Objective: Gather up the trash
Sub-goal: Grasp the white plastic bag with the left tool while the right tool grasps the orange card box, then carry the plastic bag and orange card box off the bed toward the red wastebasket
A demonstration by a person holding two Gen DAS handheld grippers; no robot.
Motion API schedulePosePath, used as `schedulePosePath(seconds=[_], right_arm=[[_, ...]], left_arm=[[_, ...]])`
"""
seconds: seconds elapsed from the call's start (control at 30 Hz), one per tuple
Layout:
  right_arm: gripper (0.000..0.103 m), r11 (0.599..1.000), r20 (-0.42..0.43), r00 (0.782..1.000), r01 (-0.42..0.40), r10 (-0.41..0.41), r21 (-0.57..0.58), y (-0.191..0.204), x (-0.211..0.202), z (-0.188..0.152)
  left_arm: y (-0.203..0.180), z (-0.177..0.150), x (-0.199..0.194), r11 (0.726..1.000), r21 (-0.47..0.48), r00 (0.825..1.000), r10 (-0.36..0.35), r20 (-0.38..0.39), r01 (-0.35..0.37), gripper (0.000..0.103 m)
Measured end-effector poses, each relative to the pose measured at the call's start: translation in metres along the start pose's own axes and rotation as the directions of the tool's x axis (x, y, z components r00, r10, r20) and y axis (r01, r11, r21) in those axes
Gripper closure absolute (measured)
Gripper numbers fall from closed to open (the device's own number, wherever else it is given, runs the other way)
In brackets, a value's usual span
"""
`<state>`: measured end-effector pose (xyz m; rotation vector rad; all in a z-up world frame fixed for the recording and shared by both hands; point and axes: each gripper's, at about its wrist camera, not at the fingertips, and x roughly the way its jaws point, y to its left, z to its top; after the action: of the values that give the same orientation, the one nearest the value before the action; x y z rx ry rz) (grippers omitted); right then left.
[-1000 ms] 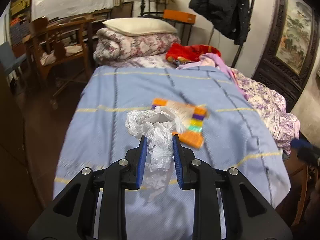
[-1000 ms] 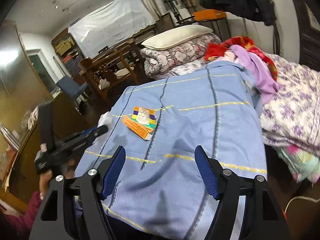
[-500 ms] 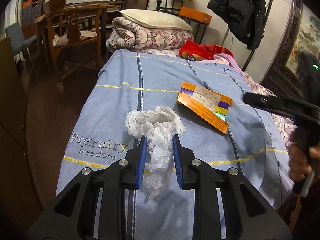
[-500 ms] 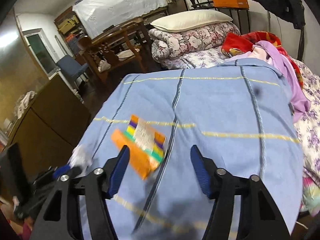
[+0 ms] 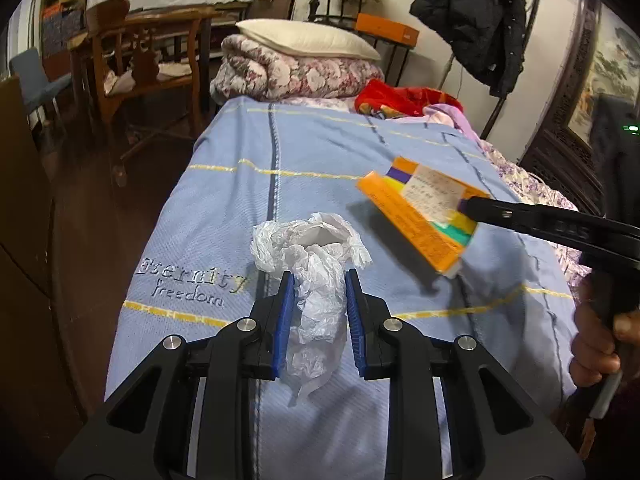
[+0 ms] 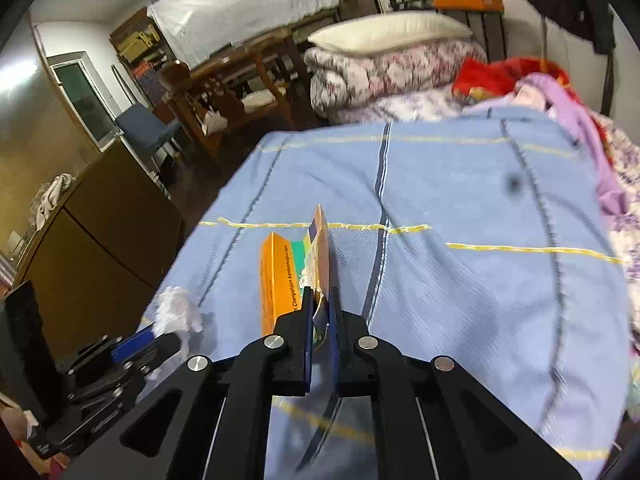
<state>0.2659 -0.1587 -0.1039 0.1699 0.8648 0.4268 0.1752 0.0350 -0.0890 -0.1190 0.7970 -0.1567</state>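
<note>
My left gripper (image 5: 319, 280) is shut on a crumpled white plastic wrapper (image 5: 312, 256), held just above the blue bedspread (image 5: 240, 208). An orange box with coloured stripes and a white label (image 5: 420, 212) is tilted up off the bedspread at the right. My right gripper (image 6: 320, 300) is shut on the edge of that orange box (image 6: 280, 276), which stands on edge ahead of its blue pads. In the left wrist view the right gripper (image 5: 472, 210) reaches in from the right, with a hand (image 5: 596, 352) on its handle. The left gripper (image 6: 152, 340) and wrapper (image 6: 176, 312) show at lower left.
A folded floral quilt (image 5: 288, 72) with a pillow (image 5: 304, 38) lies at the bed's head, beside red and purple bedding (image 5: 404, 100). Wooden chairs (image 5: 148, 64) and dark floor lie left of the bed. A brown cabinet (image 6: 100, 232) stands at the left.
My right gripper swung in over the bed, closed on the orange box and tipped it up off the bedspread. My left gripper kept the wrapper and drifted slightly.
</note>
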Motion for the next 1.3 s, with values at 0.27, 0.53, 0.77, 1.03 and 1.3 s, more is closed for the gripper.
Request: schedulePosePath(seconds=[0.27,0.53,0.77,1.03,1.3], right_arm=[[0.096,1.0,0.105,0.994,0.005,-0.006,0.009,0.001,-0.078,-0.021],[0.096,0.999,0.202,0.979,0.014,-0.022,0.041,-0.01,-0.158,-0.049],[0.096,0.997,0.283,0.957,0.043,-0.059,0.064,-0.023,-0.228,-0.077],[0.096,0.994,0.352,0.931,0.079,-0.1,0.074,-0.03,-0.287,-0.106],[0.096,0.993,0.408,0.906,0.087,-0.115,0.085,-0.042,-0.334,-0.135]], left_arm=[[-0.032,-0.006,-0.041,0.998,0.058,0.999,-0.016,0.048,0.013,0.076],[-0.071,-0.012,-0.082,0.992,0.119,0.994,-0.044,0.105,0.031,0.076],[-0.11,-0.02,-0.114,0.981,0.187,0.986,-0.078,0.146,0.05,0.076],[-0.147,-0.032,-0.146,0.963,0.258,0.976,-0.126,0.177,0.078,0.076],[-0.183,-0.051,-0.18,0.939,0.326,0.962,-0.182,0.205,0.108,0.076]])
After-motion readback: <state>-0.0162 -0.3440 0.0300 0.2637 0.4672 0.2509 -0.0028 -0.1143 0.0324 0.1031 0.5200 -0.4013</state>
